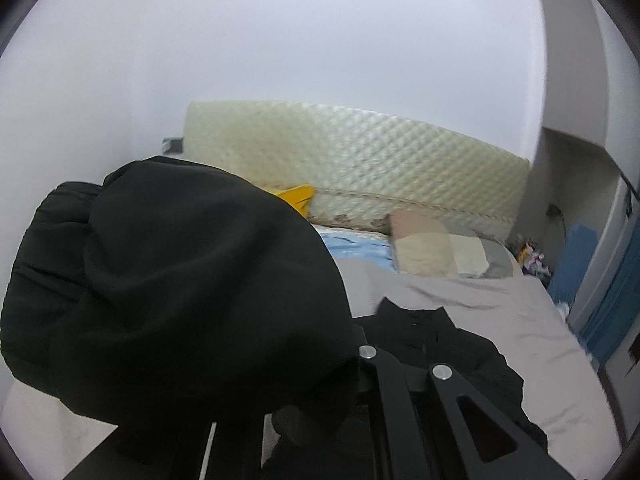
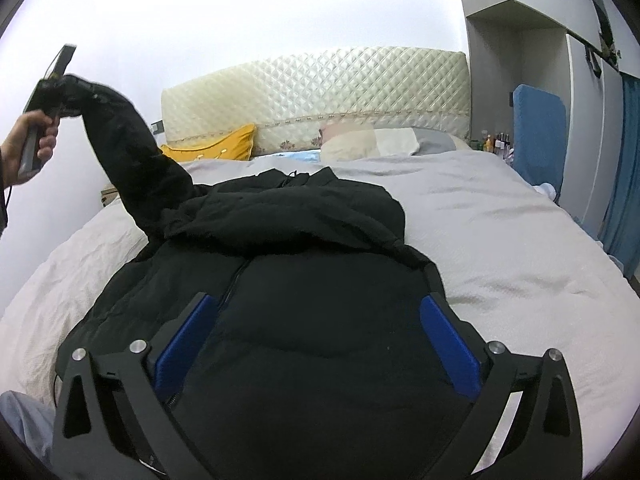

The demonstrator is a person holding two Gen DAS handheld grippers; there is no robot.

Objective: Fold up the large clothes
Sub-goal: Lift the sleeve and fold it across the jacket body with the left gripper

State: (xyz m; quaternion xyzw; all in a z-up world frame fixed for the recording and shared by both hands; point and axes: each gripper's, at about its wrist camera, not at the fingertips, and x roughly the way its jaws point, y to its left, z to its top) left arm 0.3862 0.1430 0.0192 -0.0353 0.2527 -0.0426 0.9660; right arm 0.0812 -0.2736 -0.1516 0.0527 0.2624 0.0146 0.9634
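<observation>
Lying spread across a bed (image 2: 500,232) with a pale grey cover, a black padded jacket (image 2: 304,280) has its body flat on the bedding, zipper (image 2: 234,280) running up the front, and its hood or collar part bunched toward the headboard (image 2: 320,92). The right gripper (image 2: 316,336) hovers low over the jacket's lower front with its jaws spread wide; the blue pads (image 2: 184,344) stand well apart on either side of the fabric and clasp nothing. One sleeve (image 2: 128,152) rises off the bed to the upper left, where the left gripper (image 2: 50,88), gripped in a person's hand (image 2: 28,148), holds the cuff end aloft; from this view the sleeve end is pinched at its tip. In the left wrist view, the same sleeve (image 1: 180,280) drapes thickly over the fingers and hides them, so the jaw gap itself cannot be read there, though the cloth hangs from the tool. Beyond it, the rest of the jacket (image 1: 440,344) lies on the grey cover. At the head of the bed sit a yellow cushion (image 2: 216,146), a patchwork pillow (image 2: 384,142) and a quilted cream headboard. A blue padded panel (image 2: 538,136) stands at the right side of the bed, near grey cupboards (image 2: 520,20).
</observation>
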